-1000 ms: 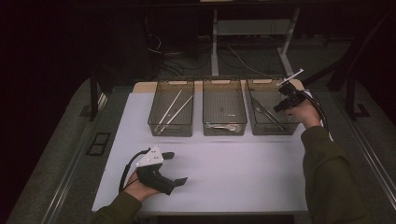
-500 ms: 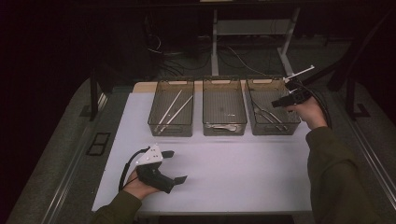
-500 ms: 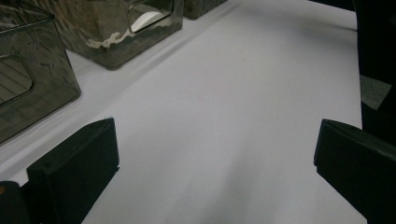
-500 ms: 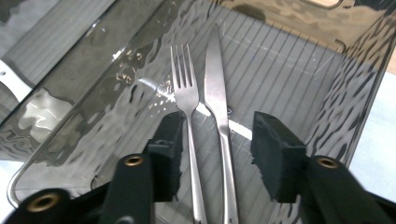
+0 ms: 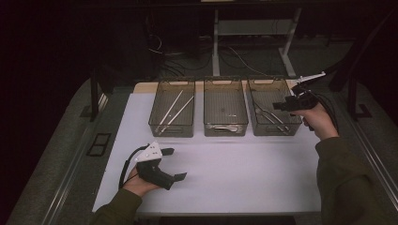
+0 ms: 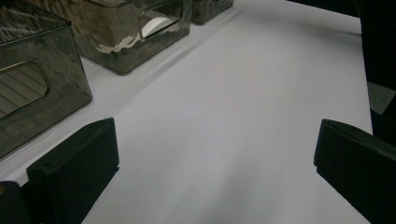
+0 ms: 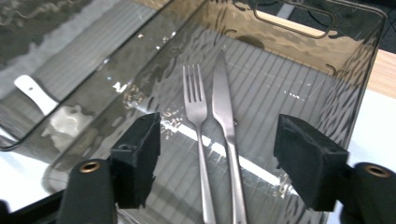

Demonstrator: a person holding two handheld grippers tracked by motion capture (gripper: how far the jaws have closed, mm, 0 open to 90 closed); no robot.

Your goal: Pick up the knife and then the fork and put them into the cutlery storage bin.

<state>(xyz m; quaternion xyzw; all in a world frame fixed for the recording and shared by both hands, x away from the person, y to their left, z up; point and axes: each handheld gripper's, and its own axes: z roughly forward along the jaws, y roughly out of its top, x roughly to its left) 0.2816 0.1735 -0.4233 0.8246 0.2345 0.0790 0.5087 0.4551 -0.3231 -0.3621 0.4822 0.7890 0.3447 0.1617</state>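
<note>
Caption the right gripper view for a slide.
Open right tongs poised above a fork and knife lying side by side in a smoky clear bin.

The high view looks forward and down over the whole worktop (image 5: 225, 173). The right gripper view hangs close above the right bin (image 7: 299, 51), which the high view shares (image 5: 274, 105). The left gripper view skims low across the worktop.

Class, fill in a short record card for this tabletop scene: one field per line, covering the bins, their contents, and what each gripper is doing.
Surface: white table
Bins: three clear smoky bins in a row
Left bin: two long thin sticks
Middle bin: a pale utensil at its near end
Right bin: fork and knife, side by side
Left gripper: open, resting low on the table, holding nothing
Right gripper: open, raised over the right bin, jaws either side of the fork and knife
</note>
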